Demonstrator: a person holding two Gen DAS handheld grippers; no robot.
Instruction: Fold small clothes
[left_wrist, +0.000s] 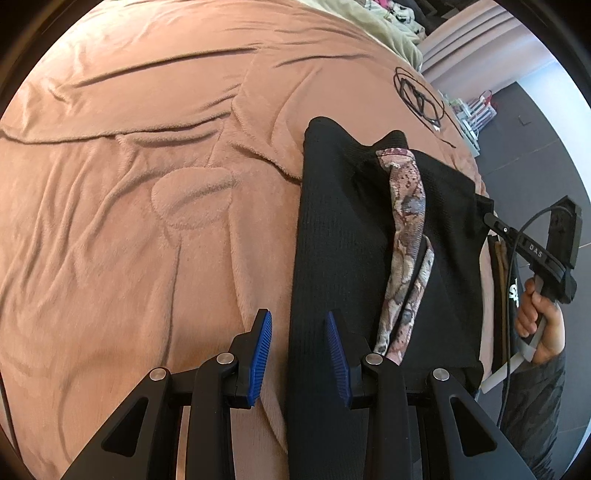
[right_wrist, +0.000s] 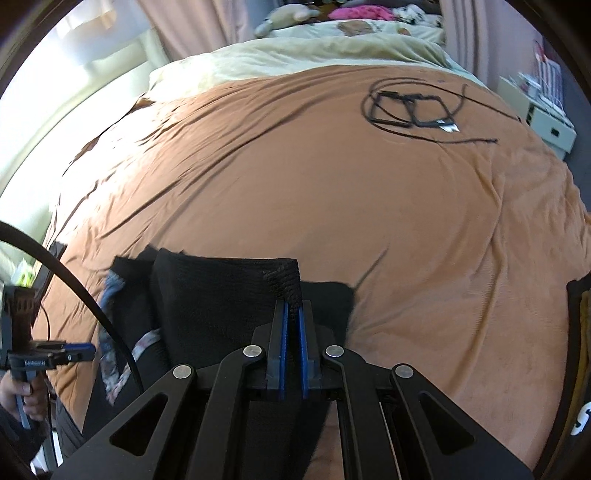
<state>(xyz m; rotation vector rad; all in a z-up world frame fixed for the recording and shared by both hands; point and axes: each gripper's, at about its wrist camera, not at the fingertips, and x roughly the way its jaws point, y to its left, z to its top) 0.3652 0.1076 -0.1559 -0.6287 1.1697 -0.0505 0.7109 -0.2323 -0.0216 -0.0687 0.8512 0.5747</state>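
Observation:
A black knit garment (left_wrist: 332, 240) with a floral patterned strip (left_wrist: 406, 229) lies on the brown plush blanket (left_wrist: 147, 221), partly folded over itself. My left gripper (left_wrist: 296, 314) hovers over the garment's left edge; its blue pads (left_wrist: 262, 350) stand apart and press on nothing. My right gripper (right_wrist: 291, 304) is shut on a raised corner of the black garment (right_wrist: 221, 295), and that corner bunches up between the pads. Seen from the left wrist, the right gripper (left_wrist: 489, 218) pinches the garment's far right edge, with a hand (left_wrist: 535, 314) on its handle.
A coiled black cable (right_wrist: 413, 107) lies on the blanket (right_wrist: 332, 203) farther back. Beyond it are a cream duvet (right_wrist: 295, 59) and soft toys. A low white shelf unit (right_wrist: 543, 122) stands by the bed's right side, over dark floor (left_wrist: 546, 147).

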